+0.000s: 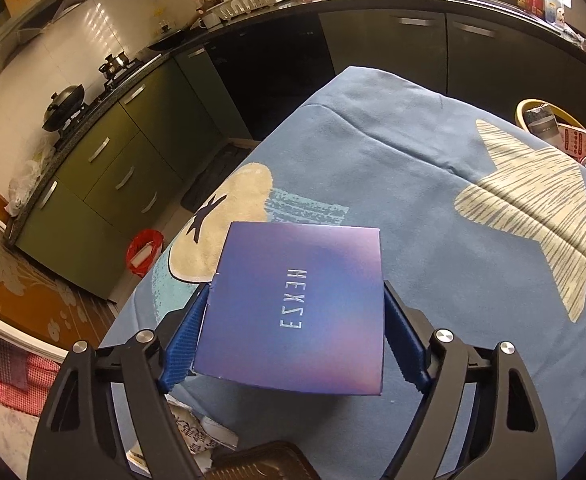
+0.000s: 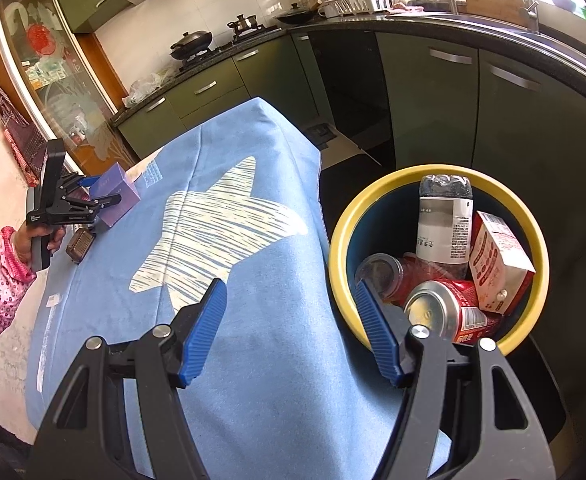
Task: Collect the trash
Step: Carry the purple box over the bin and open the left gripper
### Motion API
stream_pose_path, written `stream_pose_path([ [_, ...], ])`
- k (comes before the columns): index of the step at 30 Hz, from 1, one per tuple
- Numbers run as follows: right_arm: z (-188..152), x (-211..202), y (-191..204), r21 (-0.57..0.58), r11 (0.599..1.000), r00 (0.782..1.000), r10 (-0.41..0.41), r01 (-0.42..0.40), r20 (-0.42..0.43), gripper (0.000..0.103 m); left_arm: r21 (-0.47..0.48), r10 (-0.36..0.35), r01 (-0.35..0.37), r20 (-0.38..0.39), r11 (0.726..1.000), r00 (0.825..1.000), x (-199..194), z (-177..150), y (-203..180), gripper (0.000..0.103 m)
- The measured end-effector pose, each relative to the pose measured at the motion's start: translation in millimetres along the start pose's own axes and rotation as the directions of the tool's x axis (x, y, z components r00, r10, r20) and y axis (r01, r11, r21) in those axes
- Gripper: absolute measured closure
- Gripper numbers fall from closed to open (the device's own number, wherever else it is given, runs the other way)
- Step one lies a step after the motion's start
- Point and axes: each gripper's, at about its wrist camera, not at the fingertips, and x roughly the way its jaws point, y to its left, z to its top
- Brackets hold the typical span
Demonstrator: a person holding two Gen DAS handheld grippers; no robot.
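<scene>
A purple box point(image 1: 293, 308) marked HEXZE sits between the blue fingers point(image 1: 185, 344) of my left gripper point(image 1: 297, 290), both pads against its sides near the table's left end. The right wrist view shows the same box point(image 2: 119, 196) in that gripper point(image 2: 93, 192), held by a hand in a pink sleeve. My right gripper point(image 2: 289, 285) is open with nothing between its fingers, over the table's edge beside the yellow-rimmed bin point(image 2: 373, 196). The bin holds a bottle point(image 2: 445, 220), a red-and-white carton point(image 2: 497, 256) and a red can point(image 2: 445, 312).
A blue cloth with a pale star print point(image 2: 253, 360) covers the table. A small brown ridged item point(image 2: 80, 246) lies near the left gripper, with crumpled printed paper point(image 1: 197, 432) close by. Green kitchen cabinets point(image 1: 105, 176) stand beyond, and a red bucket point(image 1: 145, 252) is on the floor.
</scene>
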Motion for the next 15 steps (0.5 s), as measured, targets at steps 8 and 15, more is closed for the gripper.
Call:
stream_pose_path([
  [8, -12, -20, -5, -0.019, 1.0, 1.0, 0.012, -0.012, 0.019, 0.04, 0.034, 0.014, -0.016, 0.033, 0.999, 0.999, -43, 8, -69, 0.024],
  [15, -30, -58, -42, 0.039, 0.999, 0.997, -0.015, 0.012, 0.081, 0.04, 0.062, -0.129, 0.126, 0.043, 0.99, 0.991, -68, 44, -153, 0.024],
])
